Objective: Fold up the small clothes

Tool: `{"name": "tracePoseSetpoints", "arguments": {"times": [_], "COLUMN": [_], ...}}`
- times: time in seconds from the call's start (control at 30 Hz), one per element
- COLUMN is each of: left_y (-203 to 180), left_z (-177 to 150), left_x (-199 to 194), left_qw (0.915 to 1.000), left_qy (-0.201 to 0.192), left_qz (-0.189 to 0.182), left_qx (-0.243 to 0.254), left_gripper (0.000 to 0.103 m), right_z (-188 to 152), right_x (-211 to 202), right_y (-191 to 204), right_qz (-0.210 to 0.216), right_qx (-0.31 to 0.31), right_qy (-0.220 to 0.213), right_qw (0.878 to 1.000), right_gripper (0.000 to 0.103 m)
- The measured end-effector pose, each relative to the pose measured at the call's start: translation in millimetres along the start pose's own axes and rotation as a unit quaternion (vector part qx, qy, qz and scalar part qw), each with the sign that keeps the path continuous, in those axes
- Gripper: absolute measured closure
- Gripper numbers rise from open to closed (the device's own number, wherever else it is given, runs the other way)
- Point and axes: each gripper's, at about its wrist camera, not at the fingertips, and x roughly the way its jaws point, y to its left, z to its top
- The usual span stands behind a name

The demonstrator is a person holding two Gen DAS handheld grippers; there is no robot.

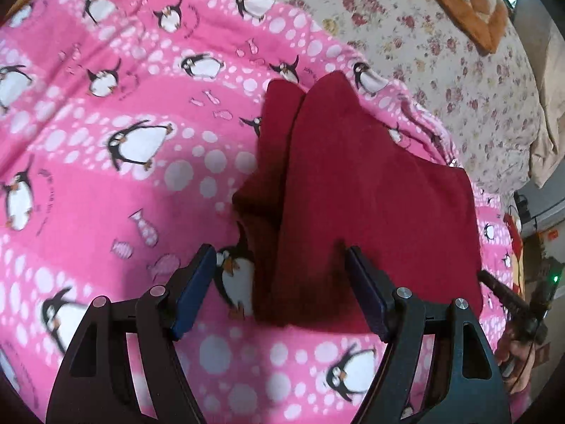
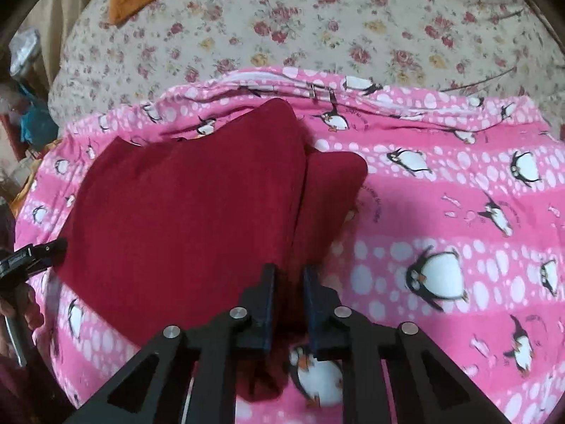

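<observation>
Item: dark red garment [image 1: 370,190], lying partly folded on penguin blanket [image 1: 106,183] over bed. Right tongs [image 2: 289,293] pinched narrow on its near edge, probably for folding; left tongs [image 1: 282,286] wide, straddling that edge, gripping nothing.

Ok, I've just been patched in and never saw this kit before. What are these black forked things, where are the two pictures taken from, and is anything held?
Each picture comes from a camera riding on a hand-held pair of black tongs, looking along its fingers. The left tongs stand open over the near edge of the dark red knitted garment, gripping nothing. The right tongs are pinched on that same garment's near edge. It lies on a pink penguin-print blanket, which is spread over a cream floral bedcover. An orange patterned cushion sits at the far side.
</observation>
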Motion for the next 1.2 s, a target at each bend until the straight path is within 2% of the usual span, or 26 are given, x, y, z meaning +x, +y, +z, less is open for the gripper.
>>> {"name": "tracePoseSetpoints", "arguments": {"times": [0.03, 0.07, 0.1, 0.17, 0.27, 0.3, 0.33, 0.37, 0.4, 0.47, 0.5, 0.57, 0.63, 0.67, 0.7, 0.77, 0.93, 0.97, 1.03, 1.1, 1.2], "left_y": [-1.6, -3.3, -5.0, -8.4, -11.7, -12.9, -12.4, -12.2, -11.3, -8.4, -7.4, -6.0, -5.2, -5.2, -5.1, -5.7, -6.3, -6.1, -5.9, -5.9, -5.6], "left_z": [-1.2, -1.1, -0.5, 1.9, 3.2, 3.7, 3.0, 2.5, 2.1, 1.9, 2.6, 3.5, 3.5, 3.5, 3.2, 2.7, 3.7, 3.7, 3.7, 3.2, 3.6], "left_x": [-6.0, -8.7, -10.2, -9.2, -1.1, 2.8, 7.2, 10.5, 12.9, 18.0, 19.6, 21.0, 21.5, 21.5, 21.6, 21.2, 22.1, 22.1, 21.9, 21.8, 22.4], "left_qw": [0.9999, 0.9996, 0.9991, 0.9979, 0.9951, 0.9944, 0.9938, 0.9936, 0.9933, 0.9932, 0.9933, 0.9932, 0.9933, 0.9933, 0.9933, 0.9931, 0.9928, 0.9929, 0.9931, 0.9932, 0.9931], "left_qy": [-0.015, -0.025, -0.036, -0.054, -0.066, -0.069, -0.069, -0.067, -0.065, -0.064, -0.063, -0.065, -0.065, -0.064, -0.064, -0.064, -0.063, -0.063, -0.063, -0.063, -0.062], "left_qz": [0.008, 0.015, 0.022, 0.037, 0.071, 0.079, 0.085, 0.088, 0.090, 0.092, 0.091, 0.090, 0.089, 0.089, 0.089, 0.090, 0.093, 0.092, 0.091, 0.090, 0.091], "left_qx": [0.000, 0.000, 0.002, 0.007, 0.015, 0.018, 0.022, 0.025, 0.028, 0.031, 0.032, 0.033, 0.035, 0.036, 0.037, 0.040, 0.041, 0.040, 0.038, 0.037, 0.040], "left_gripper": [0.027, 0.027, 0.027, 0.027, 0.027, 0.027, 0.027, 0.027, 0.027, 0.027, 0.027, 0.027, 0.027, 0.027, 0.027, 0.027, 0.027, 0.027, 0.027, 0.027, 0.027], "right_z": [-3.1, -6.5, -9.1, -8.1, 10.1, 17.0, 26.3, 31.7, 40.4, 57.1, 61.1, 73.4, 78.4, 79.0, 77.9, 76.9, 78.2, 79.2, 81.9, 84.6, 88.4], "right_x": [-6.0, -9.5, -10.4, -14.4, -25.5, -26.2, -23.5, -20.2, -13.2, 10.8, 19.0, 42.5, 61.0, 78.0, 85.4, 83.4, 54.7, 45.1, 37.4, 34.8, 44.1], "right_y": [2.0, 2.2, 1.0, -1.9, 4.0, 10.8, 18.7, 24.2, 30.3, 39.4, 41.7, 43.0, 34.7, 23.8, 15.8, 8.7, 29.3, 40.6, 57.4, 86.5, 128.6], "right_qz": [-0.003, -0.014, -0.026, -0.019, 0.002, 0.004, 0.002, 0.001, 0.005, 0.003, -0.002, -0.013, -0.052, -0.081, -0.082, -0.069, -0.095, -0.084, -0.061, -0.022, 0.019], "right_qx": [-0.007, -0.011, -0.012, -0.002, 0.018, 0.013, 0.004, 0.003, 0.002, -0.003, -0.004, -0.004, 0.009, 0.030, 0.046, 0.070, 0.044, 0.030, 0.007, -0.025, -0.064], "right_qy": [-0.002, 0.000, 0.006, 0.003, -0.034, -0.038, -0.039, -0.042, -0.049, -0.036, -0.030, -0.019, -0.017, 0.000, 0.013, 0.003, -0.011, -0.019, -0.022, -0.017, -0.003], "right_qw": [1.000, 1.000, 1.000, 1.000, 0.999, 0.999, 0.999, 0.999, 0.999, 0.999, 1.000, 1.000, 0.998, 0.996, 0.996, 0.995, 0.994, 0.996, 0.998, 0.999, 0.998], "right_gripper": [0.099, 0.103, 0.103, 0.103, 0.099, 0.084, 0.055, 0.043, 0.036, 0.036, 0.040, 0.053, 0.064, 0.069, 0.078, 0.078, 0.075, 0.074, 0.066, 0.060, 0.059]}}
